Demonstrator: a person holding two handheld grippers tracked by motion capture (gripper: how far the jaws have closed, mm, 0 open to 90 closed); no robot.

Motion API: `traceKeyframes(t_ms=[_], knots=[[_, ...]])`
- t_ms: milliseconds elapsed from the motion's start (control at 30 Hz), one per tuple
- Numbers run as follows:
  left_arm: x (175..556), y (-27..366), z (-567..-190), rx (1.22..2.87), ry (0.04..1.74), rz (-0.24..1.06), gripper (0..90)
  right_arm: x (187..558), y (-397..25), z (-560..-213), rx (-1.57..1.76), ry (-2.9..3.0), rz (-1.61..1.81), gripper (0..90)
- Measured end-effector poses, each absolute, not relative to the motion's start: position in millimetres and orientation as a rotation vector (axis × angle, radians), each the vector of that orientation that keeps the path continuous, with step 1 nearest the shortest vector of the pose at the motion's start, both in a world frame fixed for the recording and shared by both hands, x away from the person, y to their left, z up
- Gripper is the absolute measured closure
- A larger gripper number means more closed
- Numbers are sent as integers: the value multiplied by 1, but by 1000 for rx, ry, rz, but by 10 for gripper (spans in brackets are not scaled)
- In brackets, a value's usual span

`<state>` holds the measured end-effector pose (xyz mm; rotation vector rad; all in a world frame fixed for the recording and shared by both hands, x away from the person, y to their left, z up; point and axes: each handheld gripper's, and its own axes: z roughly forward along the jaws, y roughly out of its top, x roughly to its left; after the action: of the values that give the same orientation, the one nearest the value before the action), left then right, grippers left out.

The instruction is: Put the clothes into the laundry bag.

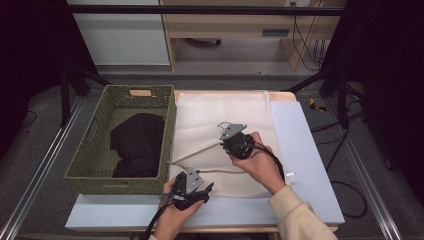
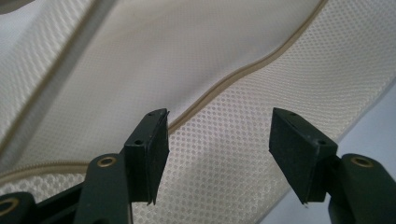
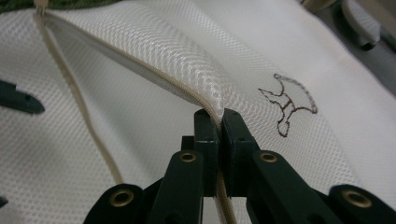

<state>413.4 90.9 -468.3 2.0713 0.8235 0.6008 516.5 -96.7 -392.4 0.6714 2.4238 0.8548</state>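
A white mesh laundry bag (image 1: 225, 130) lies flat on a pale bench (image 1: 305, 165), just beside a green woven basket (image 1: 100, 145) that stands to its left. Inside the basket sits a dark garment (image 1: 137, 145); its folds are too dark to make out, and the near basket wall hides its lower edge.

In the high view, the right hand-held gripper (image 1: 226, 142) is over the middle of the bag, but the person's right hand (image 1: 257, 162) covers most of its body and its jaws cannot be seen there. The right gripper view shows them pressed together on the bag's beige zipper edge (image 3: 205, 105), lifting a ridge of mesh off the layer beneath. A small brown outline emblem (image 3: 287, 105) is printed on the mesh just to the right of the jaws.

The left hand-held gripper (image 1: 202, 192) is at the bag's near edge, held by the left hand (image 1: 175, 212), which runs off the bottom of the high view. In the left gripper view its jaws stand wide apart and hold nothing, with mesh and a curving beige seam (image 2: 233, 77) between and beyond them. Whether the jaw tips touch the fabric cannot be told.
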Motion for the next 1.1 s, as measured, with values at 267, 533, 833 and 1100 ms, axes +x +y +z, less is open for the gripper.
traceKeyframes(t_ms=[267,533,833,1100], knots=[[415,88,-469,2073,815,597,381,528,-94,-353,657,2343,875,867],[417,87,-466,2069,808,589,385,539,-88,-323,639,2278,917,869],[414,87,-412,2050,751,595,260,546,-89,-317,626,2256,973,870],[434,128,-346,2086,862,677,123,538,-97,-325,628,2248,1017,869]])
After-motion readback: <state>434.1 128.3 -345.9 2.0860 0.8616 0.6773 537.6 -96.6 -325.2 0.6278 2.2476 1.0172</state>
